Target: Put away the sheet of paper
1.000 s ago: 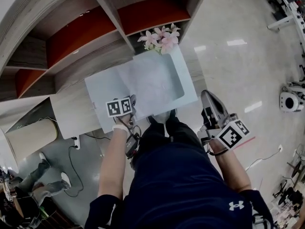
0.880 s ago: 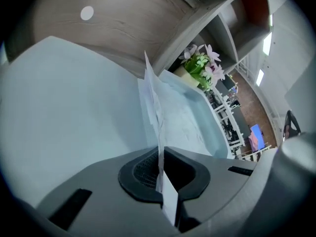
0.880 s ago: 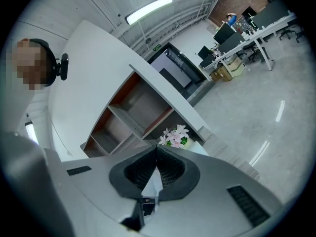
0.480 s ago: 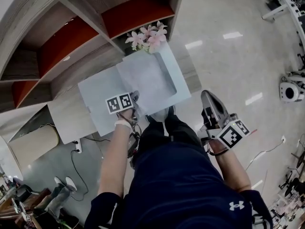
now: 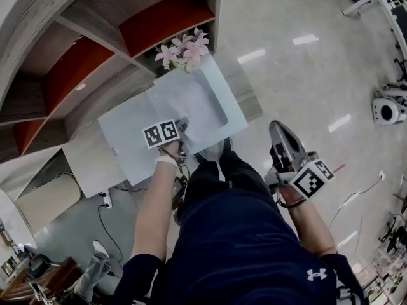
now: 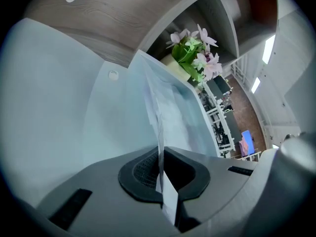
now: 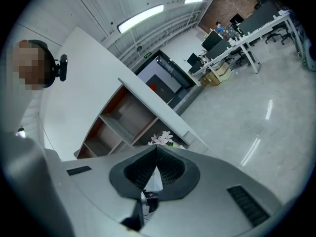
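Floor (image 5: pixel 305 81): glossy pale tiles with light reflections, filling the right side of the head view.
Shelf unit (image 5: pixel 95 56): wooden open compartments with red-orange backs, along the upper left.
Worktop (image 5: pixel 127 151): a pale blue surface in front of the shelves, just ahead of the person's legs.
Sheet of paper (image 5: pixel 191 103): pale, spread over the worktop below the flowers. Its near edge is pinched in the left gripper, and it stands edge-on in the left gripper view (image 6: pixel 157 117).
Flowers (image 5: pixel 183 46): a pink and white bunch with green leaves, at the worktop's far edge beside the shelves.
Left gripper (image 5: pixel 182 127): fingers clamped on the sheet's near edge.
Right gripper (image 5: pixel 278 132): off to the right above the floor, well apart from the sheet, fingers closed tip to tip on nothing.
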`<state>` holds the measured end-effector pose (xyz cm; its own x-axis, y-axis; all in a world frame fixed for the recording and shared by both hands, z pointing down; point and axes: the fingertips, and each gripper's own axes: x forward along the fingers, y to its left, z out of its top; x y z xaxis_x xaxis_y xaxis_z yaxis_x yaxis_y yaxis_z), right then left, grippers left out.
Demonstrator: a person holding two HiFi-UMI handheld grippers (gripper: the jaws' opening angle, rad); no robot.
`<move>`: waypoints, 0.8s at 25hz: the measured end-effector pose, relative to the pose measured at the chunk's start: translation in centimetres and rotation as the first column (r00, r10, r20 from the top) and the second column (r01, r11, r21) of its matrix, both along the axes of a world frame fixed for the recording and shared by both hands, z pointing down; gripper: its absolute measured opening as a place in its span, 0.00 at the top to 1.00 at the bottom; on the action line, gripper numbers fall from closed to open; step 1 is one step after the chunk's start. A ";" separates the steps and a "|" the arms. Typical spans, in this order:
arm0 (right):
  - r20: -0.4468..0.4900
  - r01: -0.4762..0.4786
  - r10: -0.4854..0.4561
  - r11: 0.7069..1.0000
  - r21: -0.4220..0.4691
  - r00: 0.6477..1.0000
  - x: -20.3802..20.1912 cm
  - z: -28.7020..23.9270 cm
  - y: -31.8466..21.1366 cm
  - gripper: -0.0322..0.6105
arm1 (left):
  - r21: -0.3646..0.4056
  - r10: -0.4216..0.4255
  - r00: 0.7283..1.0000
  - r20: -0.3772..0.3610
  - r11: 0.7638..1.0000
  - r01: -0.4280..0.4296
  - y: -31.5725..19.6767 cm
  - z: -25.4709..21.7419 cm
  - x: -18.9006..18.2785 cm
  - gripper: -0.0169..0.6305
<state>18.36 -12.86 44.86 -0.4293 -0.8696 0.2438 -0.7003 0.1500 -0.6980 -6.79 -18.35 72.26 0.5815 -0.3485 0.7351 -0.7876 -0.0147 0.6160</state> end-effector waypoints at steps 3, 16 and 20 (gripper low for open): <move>0.003 -0.005 0.005 1.000 -0.008 1.000 0.3 0.3 0.3 0.93 | -0.003 -0.004 1.000 -0.007 1.000 0.004 -0.1 0.2 0.5 0.95; -0.002 0.033 -0.033 0.999 -0.006 0.999 -1.0 -0.2 1.1 0.93 | -0.001 -0.007 1.000 0.014 1.000 0.007 -0.1 -0.3 -0.6 0.68; -0.004 0.080 -0.080 0.996 0.029 0.997 -2.9 -1.0 0.5 0.93 | 0.098 -0.064 0.998 -0.003 0.993 0.064 -0.4 -3.3 -2.9 0.66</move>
<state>15.49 -12.37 43.83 -0.4973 -0.8391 0.2204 -0.6871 0.2259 -0.6905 -9.72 -18.79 68.99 0.5555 -0.4559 0.6954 -0.7888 -0.0244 0.6141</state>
